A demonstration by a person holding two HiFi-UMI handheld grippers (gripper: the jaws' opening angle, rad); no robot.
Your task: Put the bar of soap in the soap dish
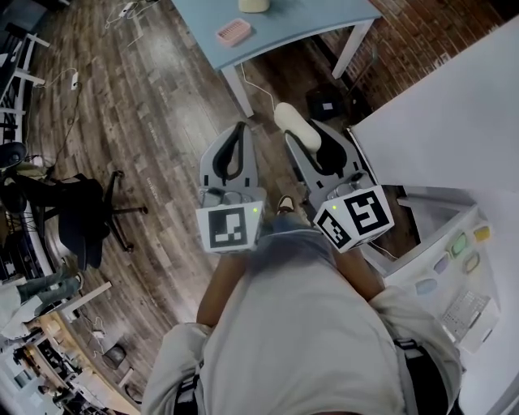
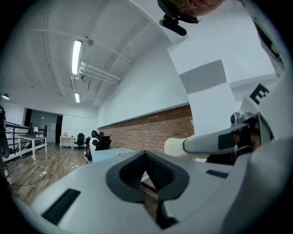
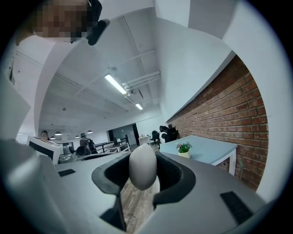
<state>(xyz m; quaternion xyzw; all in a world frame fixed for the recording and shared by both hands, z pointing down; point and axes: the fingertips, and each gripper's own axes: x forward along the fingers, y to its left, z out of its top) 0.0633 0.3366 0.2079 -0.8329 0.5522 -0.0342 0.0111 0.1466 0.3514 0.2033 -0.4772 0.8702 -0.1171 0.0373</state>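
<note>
A cream, oval bar of soap (image 1: 290, 120) is pinched in my right gripper (image 1: 297, 131), held over the wooden floor short of the light blue table (image 1: 284, 24). In the right gripper view the soap (image 3: 143, 167) fills the gap between the jaws of the right gripper (image 3: 143, 161). The pink soap dish (image 1: 233, 32) lies on that table, well ahead of both grippers. My left gripper (image 1: 240, 130) hangs beside the right one, jaws together with nothing in them. The left gripper view shows its tips (image 2: 146, 153) touching and the soap (image 2: 174, 146) off to the right.
A cream object (image 1: 254, 4) stands at the table's far edge, and a small potted plant (image 3: 184, 148) sits on it. A brick wall (image 1: 413, 36) runs to the right. A black office chair (image 1: 81, 215) stands at the left, a white counter (image 1: 454, 121) at the right.
</note>
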